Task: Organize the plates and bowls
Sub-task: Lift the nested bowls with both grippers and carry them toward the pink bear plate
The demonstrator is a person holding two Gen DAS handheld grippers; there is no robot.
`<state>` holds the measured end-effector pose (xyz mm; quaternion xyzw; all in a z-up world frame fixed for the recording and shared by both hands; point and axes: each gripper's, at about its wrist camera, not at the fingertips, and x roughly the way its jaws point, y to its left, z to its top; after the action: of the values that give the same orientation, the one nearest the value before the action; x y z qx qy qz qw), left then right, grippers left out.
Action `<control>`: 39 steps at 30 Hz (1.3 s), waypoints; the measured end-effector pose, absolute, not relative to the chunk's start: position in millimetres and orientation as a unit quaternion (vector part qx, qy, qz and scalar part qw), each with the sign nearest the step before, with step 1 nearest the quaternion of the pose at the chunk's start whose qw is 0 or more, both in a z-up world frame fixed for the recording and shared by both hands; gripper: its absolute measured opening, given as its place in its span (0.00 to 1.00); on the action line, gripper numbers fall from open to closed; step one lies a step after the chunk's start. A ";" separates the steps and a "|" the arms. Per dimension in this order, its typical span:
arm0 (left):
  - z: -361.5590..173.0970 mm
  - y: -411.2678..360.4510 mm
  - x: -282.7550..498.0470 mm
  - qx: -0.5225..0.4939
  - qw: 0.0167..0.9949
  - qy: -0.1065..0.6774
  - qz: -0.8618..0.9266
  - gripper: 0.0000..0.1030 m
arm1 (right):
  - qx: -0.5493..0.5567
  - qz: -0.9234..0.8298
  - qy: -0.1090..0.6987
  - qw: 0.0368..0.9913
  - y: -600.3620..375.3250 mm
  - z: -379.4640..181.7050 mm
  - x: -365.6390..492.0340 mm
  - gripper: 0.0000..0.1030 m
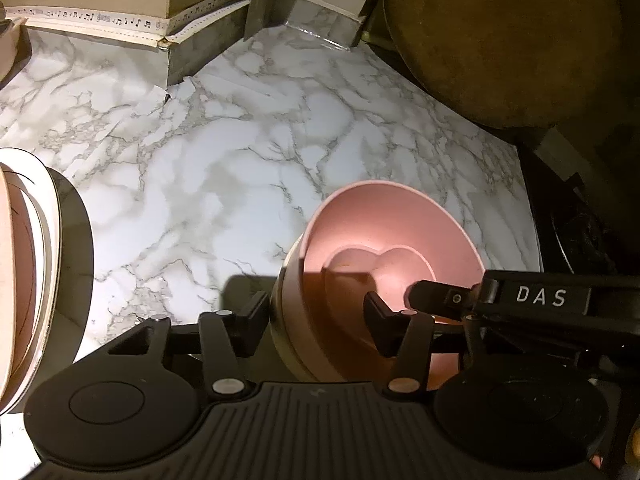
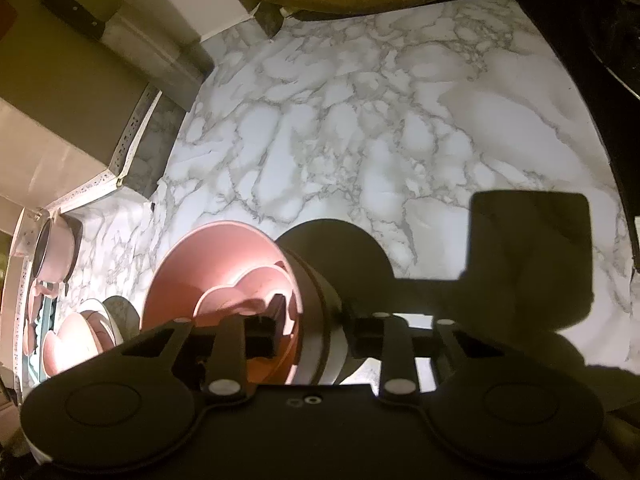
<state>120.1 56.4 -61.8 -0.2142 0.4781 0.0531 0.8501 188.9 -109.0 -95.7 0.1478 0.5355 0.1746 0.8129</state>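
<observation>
A pink bowl [image 1: 392, 240] with a heart-shaped bottom is nested in a cream bowl [image 1: 286, 320] and held above the marble counter. My left gripper [image 1: 316, 312] straddles the near rim, one finger inside and one outside, shut on the bowls. My right gripper [image 2: 316, 328] grips the opposite rim of the same pink bowl [image 2: 224, 264], also shut on it; its finger [image 1: 440, 296] shows inside the bowl in the left wrist view. A stack of pink and white plates [image 1: 24, 264] sits at the left, and also shows in the right wrist view [image 2: 88, 328].
The marble counter [image 1: 240, 152] spreads ahead. A large round brown board [image 1: 504, 40] leans at the back right. A pink pot [image 2: 56, 252] stands at the far left by the wall. A knife [image 2: 76, 12] hangs on the wall. A dark stove edge [image 2: 608, 60] borders the right.
</observation>
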 end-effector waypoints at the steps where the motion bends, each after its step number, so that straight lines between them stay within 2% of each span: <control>1: -60.5 56.5 119.6 -0.214 0.852 0.475 0.055 0.46 | 0.148 0.173 0.535 0.814 -109.6 -95.2 189.0 0.23; 2: -58.9 56.7 119.2 -0.215 0.853 0.473 0.056 0.45 | 0.145 0.172 0.533 0.816 -110.0 -94.6 188.6 0.20; 19: -18.6 75.0 91.3 -0.217 0.865 0.442 0.097 0.41 | 0.095 0.206 0.490 0.841 -80.9 -53.6 171.1 0.20; 30: 9.3 123.2 53.5 -0.237 0.867 0.404 0.170 0.41 | 0.054 0.276 0.468 0.838 -23.6 -23.4 155.5 0.20; 39: 9.6 164.1 17.1 -0.262 0.848 0.390 0.244 0.41 | 0.013 0.342 0.468 0.815 41.2 -16.9 139.9 0.20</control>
<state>17.1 164.1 9.6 -0.2624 0.3897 0.2443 0.8483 139.9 41.2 -16.9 0.0133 0.4680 0.3417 0.8149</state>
